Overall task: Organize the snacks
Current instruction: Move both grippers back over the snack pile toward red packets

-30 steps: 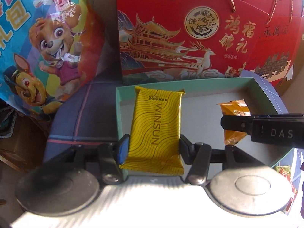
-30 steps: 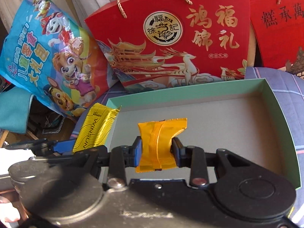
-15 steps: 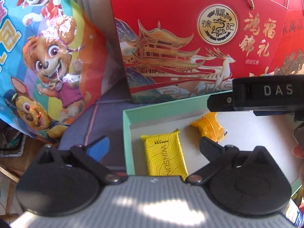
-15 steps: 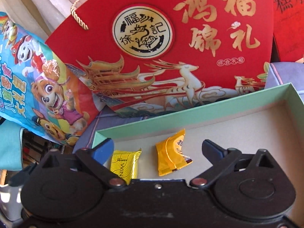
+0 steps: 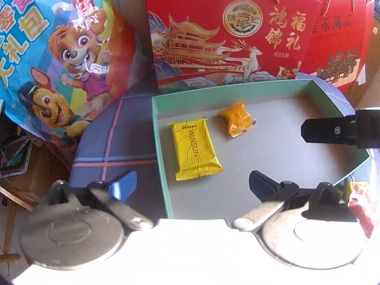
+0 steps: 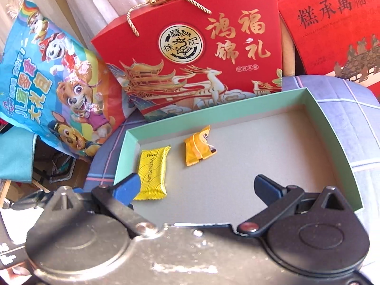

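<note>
Since a second ago both snacks have been let go: the yellow bar, then pinched by the left gripper, and the orange candy, then pinched by the right gripper, are now seen lying loose on the grey floor of the green tray. In the left wrist view the bar is placed at centre, near the tray's left wall, with the candy just beside it toward the upper right, apart from it. Both grippers are spread wide with nothing between the fingers, and are drawn back at the lower edge of their frames. In the right wrist view the bar's lower left corner is covered by the blue fingertip. The right gripper is shown only in part at the right edge of the left view, cut off by the frame. A red and yellow packet at the lower right, outside the tray, is mostly hidden behind the gripper body and cannot be identified. Behind the tray a red gift box is stood upright, with a cartoon bag at upper left and a second red box cropped at upper right.
</note>
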Tool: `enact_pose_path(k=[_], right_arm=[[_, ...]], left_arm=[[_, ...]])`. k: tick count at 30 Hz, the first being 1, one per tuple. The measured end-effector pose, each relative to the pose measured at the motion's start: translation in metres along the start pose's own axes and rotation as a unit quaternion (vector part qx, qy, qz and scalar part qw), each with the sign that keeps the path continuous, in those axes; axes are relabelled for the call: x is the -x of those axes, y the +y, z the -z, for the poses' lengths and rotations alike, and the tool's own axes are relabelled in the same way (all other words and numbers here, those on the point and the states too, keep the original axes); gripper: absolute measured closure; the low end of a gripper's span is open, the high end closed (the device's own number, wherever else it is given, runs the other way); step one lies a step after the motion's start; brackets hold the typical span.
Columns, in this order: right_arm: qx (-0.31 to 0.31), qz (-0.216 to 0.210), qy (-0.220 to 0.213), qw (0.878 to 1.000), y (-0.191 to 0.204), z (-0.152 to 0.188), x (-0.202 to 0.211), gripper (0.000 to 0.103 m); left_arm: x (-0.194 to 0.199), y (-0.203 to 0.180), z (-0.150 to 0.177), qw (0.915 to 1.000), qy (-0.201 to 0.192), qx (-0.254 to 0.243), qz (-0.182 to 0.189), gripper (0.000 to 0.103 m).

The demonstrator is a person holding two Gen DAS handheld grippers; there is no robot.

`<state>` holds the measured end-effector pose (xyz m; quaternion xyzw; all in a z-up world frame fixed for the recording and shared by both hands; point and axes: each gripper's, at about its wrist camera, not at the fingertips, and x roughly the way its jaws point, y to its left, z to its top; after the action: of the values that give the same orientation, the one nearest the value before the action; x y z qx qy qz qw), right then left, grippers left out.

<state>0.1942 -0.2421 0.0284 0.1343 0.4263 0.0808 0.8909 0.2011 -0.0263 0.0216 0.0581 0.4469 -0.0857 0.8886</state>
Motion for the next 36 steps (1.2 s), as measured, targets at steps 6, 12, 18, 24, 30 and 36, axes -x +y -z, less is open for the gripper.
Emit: enact_pose_path(k=[6, 12, 18, 24, 30, 36], right_arm=[[0.012, 0.011, -0.004, 1.0, -0.001, 0.038, 0.046, 0.0], [0.039, 0.018, -0.002, 0.999, 0.004, 0.07, 0.073, 0.0], [0.034, -0.011, 0.011, 0.999, 0.002, 0.091, 0.077, 0.0], [0.02, -0.025, 0.033, 0.999, -0.017, 0.122, 0.069, 0.0], [-0.05, -0.045, 0.032, 0.997, -0.047, 0.137, 0.06, 0.001], [-0.039, -0.04, 0.043, 0.997, -0.047, 0.152, 0.056, 0.024]], left_arm=[[0.025, 0.006, 0.042, 0.9999, 0.015, -0.004, 0.008, 0.0], [0.038, 0.019, 0.075, 0.9994, 0.035, 0.004, 0.006, 0.0], [0.049, 0.031, 0.097, 0.9992, 0.037, 0.015, 0.0, 0.0], [0.051, 0.045, 0.117, 0.9981, 0.051, 0.034, -0.006, 0.0], [0.048, 0.051, 0.141, 0.9967, 0.073, 0.032, -0.014, 0.0], [0.037, 0.04, 0.15, 0.9957, 0.088, 0.03, 0.002, 0.0]])
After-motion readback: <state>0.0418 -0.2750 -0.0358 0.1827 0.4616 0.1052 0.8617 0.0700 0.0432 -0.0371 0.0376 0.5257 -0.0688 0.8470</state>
